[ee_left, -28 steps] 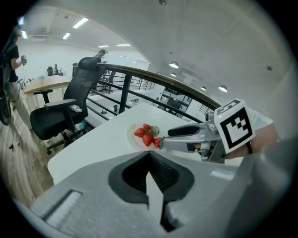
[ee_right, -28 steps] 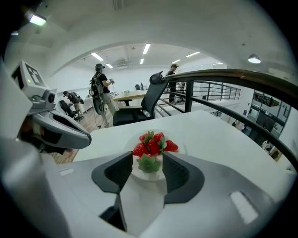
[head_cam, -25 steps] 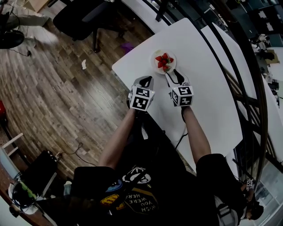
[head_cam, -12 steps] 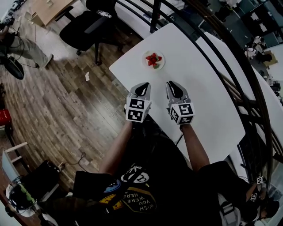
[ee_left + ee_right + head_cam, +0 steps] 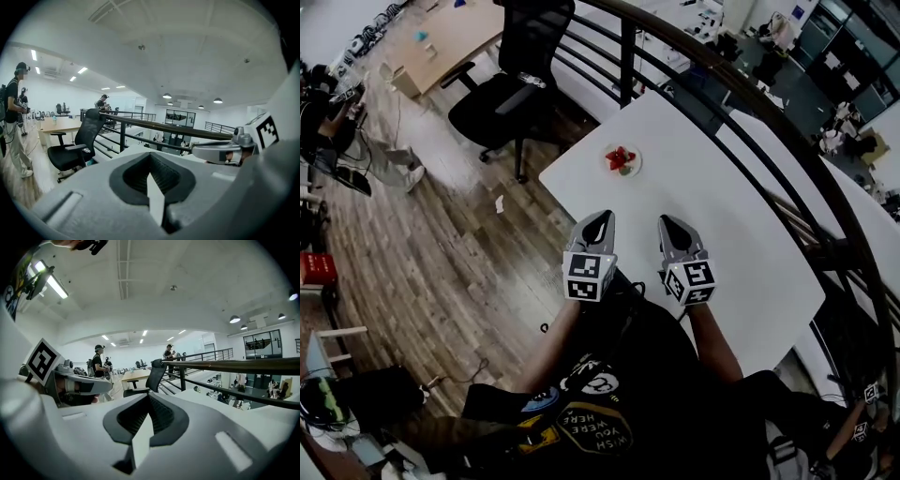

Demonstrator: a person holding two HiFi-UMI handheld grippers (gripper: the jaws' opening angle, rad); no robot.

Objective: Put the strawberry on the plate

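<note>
White counter (image 5: 741,234) beside a black railing (image 5: 625,56) carries a small plate (image 5: 635,168) in the upper middle of the frame, with the strawberry (image 5: 620,157) on it. Lower down, well apart from the plate, the left hand-held gripper (image 5: 601,219) and right hand-held gripper (image 5: 667,225) are both closed and empty.

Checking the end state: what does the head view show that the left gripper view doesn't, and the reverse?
Only the head view: the plate with strawberries on it, well ahead of both grippers.
Only the left gripper view: the left gripper with its jaws together and nothing between them, a standing person and the ceiling lights.
Both: the black chair, the railing and the right gripper.
</note>
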